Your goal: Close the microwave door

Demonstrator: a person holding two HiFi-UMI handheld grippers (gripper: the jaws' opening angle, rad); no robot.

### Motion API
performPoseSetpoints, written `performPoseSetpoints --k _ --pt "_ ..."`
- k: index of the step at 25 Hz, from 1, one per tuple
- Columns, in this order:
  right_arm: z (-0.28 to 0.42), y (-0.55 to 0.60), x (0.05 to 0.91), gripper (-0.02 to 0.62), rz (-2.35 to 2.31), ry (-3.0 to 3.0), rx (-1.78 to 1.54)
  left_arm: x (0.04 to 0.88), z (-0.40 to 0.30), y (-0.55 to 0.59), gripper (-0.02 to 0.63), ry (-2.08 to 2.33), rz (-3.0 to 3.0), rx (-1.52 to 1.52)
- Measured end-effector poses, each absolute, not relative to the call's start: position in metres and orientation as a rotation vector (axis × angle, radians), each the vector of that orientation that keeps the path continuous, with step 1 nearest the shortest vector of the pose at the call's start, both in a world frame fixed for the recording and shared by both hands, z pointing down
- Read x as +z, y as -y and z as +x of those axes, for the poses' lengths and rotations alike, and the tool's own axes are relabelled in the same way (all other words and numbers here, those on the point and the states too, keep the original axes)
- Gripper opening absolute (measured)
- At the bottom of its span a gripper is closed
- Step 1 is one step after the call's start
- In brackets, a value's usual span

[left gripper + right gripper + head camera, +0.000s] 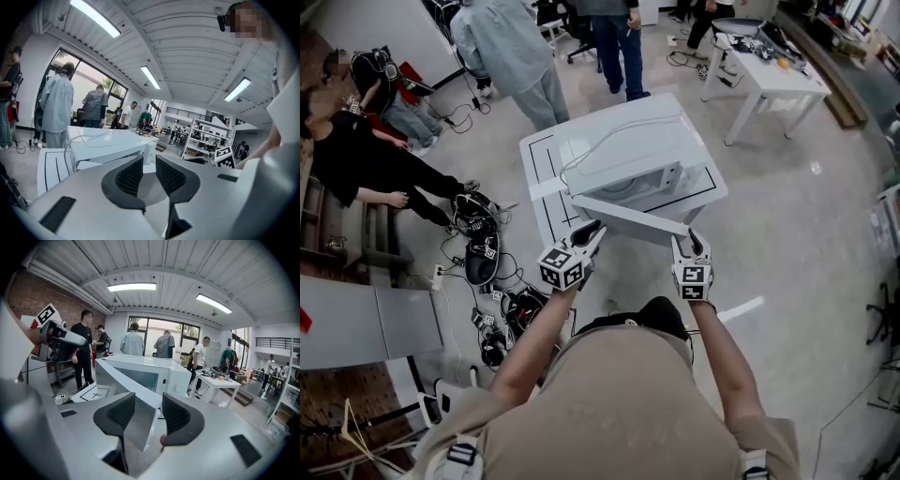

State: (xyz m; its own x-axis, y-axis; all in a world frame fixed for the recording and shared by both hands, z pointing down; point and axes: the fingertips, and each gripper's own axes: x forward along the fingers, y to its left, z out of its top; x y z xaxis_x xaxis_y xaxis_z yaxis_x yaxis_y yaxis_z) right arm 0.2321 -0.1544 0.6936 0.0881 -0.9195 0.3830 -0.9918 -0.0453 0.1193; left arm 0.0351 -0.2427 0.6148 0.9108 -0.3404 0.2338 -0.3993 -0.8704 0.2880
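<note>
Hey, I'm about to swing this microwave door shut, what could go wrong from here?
The free edge of the white microwave door sits between the open jaws of the right gripper; as the door swings shut, a jaw might get pinched against the boxy white microwave. A hard push could also slide the microwave across the white table.

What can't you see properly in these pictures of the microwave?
- Inside of the microwave: in the head view, its own top and the open door cover it.
- Markings on the controls: in the right gripper view, they are too small to read.
- Grip of the right gripper: in the right gripper view, the door's edge sits between the jaws, but whether the pads press on it is unclear.
</note>
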Motion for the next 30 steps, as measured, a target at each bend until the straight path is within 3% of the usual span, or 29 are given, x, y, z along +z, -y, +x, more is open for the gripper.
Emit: performPoseSetpoints --k 30 --pt "0.309 0.285 0.678 0.189 1.806 2.005 0.062 0.598 0.064 0.287 0.072 0.973 2.599 0.253"
